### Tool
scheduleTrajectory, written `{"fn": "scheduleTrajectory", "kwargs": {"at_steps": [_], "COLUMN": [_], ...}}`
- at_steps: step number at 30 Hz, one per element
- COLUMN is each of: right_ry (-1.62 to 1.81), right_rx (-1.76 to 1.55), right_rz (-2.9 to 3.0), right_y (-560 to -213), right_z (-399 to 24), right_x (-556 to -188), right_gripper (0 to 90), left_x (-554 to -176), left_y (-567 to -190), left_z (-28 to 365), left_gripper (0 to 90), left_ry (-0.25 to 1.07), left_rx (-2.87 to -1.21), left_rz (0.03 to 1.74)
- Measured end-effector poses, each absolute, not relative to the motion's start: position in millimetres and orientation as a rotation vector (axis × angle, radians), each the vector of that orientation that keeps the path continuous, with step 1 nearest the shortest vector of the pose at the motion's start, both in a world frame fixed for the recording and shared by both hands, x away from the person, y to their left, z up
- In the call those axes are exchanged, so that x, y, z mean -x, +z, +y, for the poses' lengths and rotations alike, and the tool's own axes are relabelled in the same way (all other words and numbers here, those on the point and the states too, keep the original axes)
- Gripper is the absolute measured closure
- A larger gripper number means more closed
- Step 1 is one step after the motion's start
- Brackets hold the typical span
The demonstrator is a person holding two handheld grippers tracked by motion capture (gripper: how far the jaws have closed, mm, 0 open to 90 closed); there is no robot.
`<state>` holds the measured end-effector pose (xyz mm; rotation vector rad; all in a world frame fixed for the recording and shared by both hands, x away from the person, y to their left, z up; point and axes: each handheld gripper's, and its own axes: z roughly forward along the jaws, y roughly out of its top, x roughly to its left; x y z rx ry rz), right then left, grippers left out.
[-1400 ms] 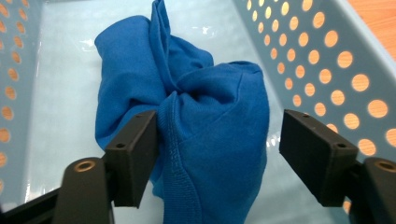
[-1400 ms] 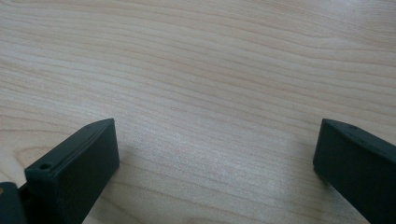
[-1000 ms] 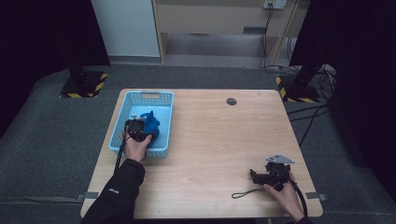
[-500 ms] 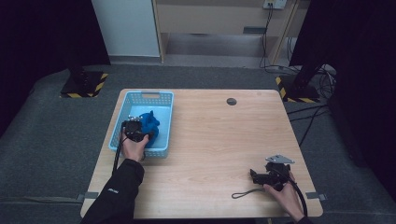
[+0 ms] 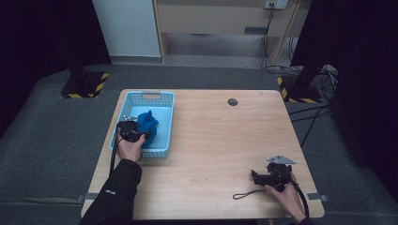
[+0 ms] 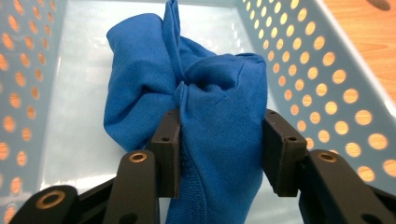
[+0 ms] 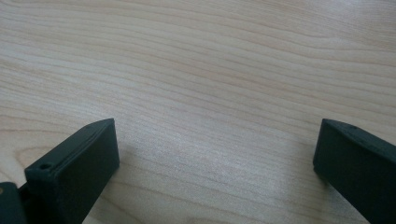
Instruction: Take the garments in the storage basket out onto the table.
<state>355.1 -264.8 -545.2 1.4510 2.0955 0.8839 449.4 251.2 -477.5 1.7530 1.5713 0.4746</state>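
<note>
high view: the left gripper (image 5: pixel 133 131) sits inside the light blue perforated basket (image 5: pixel 162 99) at the table's left side, its jaws clamped on a bunched blue cloth (image 5: pixel 148 123) that lies in the basket; the grab looks done, while lifting the cloth out and setting it down is, by my judgement, left to do; the right gripper (image 5: pixel 266 178) rests on the wooden table (image 5: pixel 211 140) near the front right corner, close to the edge; a wide bare stretch of tabletop lies between basket and right gripper, with a small dark disc (image 5: pixel 232 101) near the far edge, well apart.

left gripper view: both pads (image 6: pixel 169 148) press a thick fold of the cloth; the basket walls rise on both sides, so the free way out is upward.

right gripper view: the jaws stand wide apart over bare wood, nothing between them.
</note>
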Motion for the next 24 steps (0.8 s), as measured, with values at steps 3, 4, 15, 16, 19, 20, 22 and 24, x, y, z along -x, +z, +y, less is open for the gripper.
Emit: {"fn": "scheduleTrajectory", "kwargs": {"at_steps": [3,4,15,16,19,20,22,24], "right_ry": [0.884,0.884,0.884,0.884,0.884,0.884,0.884,0.884], "right_rx": [-1.451,-1.451,-1.451,-1.451,-1.451,-1.451,-1.452,-1.451], "right_rz": [2.095,2.095,2.096,2.096,2.096,2.096,2.095,2.095], "right_y": [-545.2,-545.2,-545.2,-545.2,-545.2,-545.2,-545.2,-545.2], "right_z": [-264.8,-264.8,-264.8,-264.8,-264.8,-264.8,-264.8,-264.8], "right_x": [-355.1,-355.1,-355.1,-355.1,-355.1,-355.1,-355.1,-355.1], "right_gripper": [0.5,0.5,0.5,0.5,0.4,0.5,0.5,0.5], "left_x": [-447.0,-447.0,-441.0,-441.0,-440.1,-439.7,-438.2,-437.1], "left_y": [-471.2,-471.2,-457.8,-457.8,-455.6,-454.6,-450.5,-447.3], "left_z": [253.0,253.0,253.1,253.1,253.5,253.7,254.3,254.9], "left_gripper": [54.0,54.0,54.0,54.0,54.0,54.0,54.0,54.0], "left_ry": [0.485,0.485,0.49,0.49,0.485,0.485,0.484,0.482], "left_rx": [-1.739,-1.739,-1.714,-1.714,-1.709,-1.706,-1.694,-1.685], "left_rz": [1.562,1.562,1.528,1.528,1.524,1.522,1.514,1.507]}}
